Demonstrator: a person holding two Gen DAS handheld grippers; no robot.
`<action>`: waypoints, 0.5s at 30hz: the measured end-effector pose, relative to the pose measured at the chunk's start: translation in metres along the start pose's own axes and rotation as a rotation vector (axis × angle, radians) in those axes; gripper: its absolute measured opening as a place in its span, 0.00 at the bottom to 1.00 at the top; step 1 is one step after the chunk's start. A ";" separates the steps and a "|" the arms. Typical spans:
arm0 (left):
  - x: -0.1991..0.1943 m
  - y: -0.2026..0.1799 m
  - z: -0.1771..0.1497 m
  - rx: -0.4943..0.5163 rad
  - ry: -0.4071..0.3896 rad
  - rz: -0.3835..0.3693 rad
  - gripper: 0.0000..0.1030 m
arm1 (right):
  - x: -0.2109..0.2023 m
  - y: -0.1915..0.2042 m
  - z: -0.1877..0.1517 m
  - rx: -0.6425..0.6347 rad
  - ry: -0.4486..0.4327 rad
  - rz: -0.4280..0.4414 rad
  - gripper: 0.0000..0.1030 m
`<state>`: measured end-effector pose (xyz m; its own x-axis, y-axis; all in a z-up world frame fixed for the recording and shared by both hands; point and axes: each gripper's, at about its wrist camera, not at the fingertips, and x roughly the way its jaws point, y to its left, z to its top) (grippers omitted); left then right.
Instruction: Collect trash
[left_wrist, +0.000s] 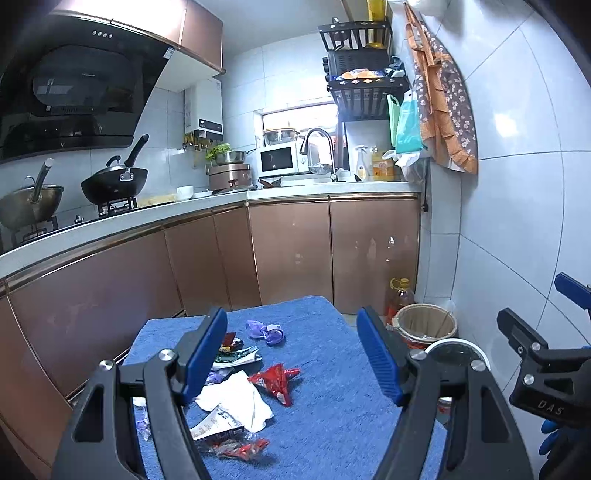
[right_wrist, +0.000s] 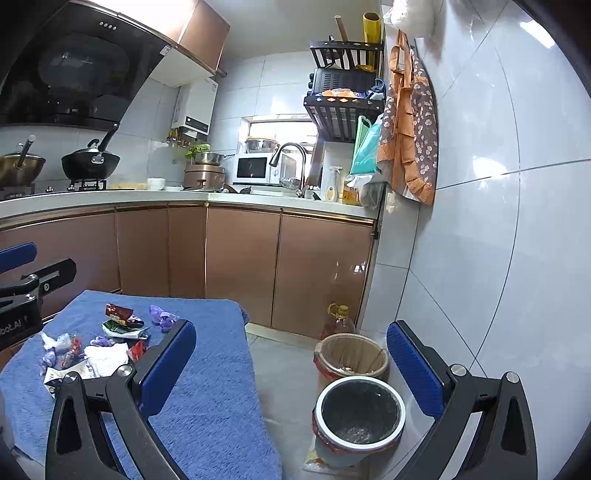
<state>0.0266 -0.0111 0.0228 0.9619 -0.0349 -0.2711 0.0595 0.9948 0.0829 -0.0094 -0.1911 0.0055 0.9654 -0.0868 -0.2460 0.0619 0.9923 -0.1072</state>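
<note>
Several pieces of trash lie on a blue towel-covered table (left_wrist: 332, 424): a red wrapper (left_wrist: 275, 380), white crumpled paper (left_wrist: 240, 400), a purple wrapper (left_wrist: 266, 330) and a green-and-white packet (left_wrist: 236, 356). My left gripper (left_wrist: 291, 354) is open and empty above them. My right gripper (right_wrist: 291, 362) is open and empty, off the table's right edge, above a white-rimmed bin (right_wrist: 360, 415) with a black liner. The trash also shows in the right wrist view (right_wrist: 107, 347).
A second bin (right_wrist: 351, 356) with a tan liner stands behind the white one, next to an oil bottle (right_wrist: 340, 319). Copper cabinets (right_wrist: 240, 254) run behind the table. A tiled wall (right_wrist: 498, 221) is on the right.
</note>
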 end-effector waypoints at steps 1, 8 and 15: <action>0.002 -0.001 0.001 0.000 0.000 0.006 0.69 | 0.002 -0.002 0.000 0.004 0.000 0.003 1.00; 0.018 -0.009 0.005 0.002 0.003 0.009 0.69 | 0.019 -0.015 0.001 0.026 0.010 0.009 1.00; 0.036 -0.020 0.009 0.022 0.024 0.003 0.69 | 0.036 -0.029 -0.003 0.038 0.034 0.024 1.00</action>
<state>0.0626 -0.0336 0.0202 0.9556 -0.0291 -0.2934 0.0623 0.9926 0.1044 0.0228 -0.2228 -0.0037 0.9577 -0.0654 -0.2803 0.0492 0.9967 -0.0645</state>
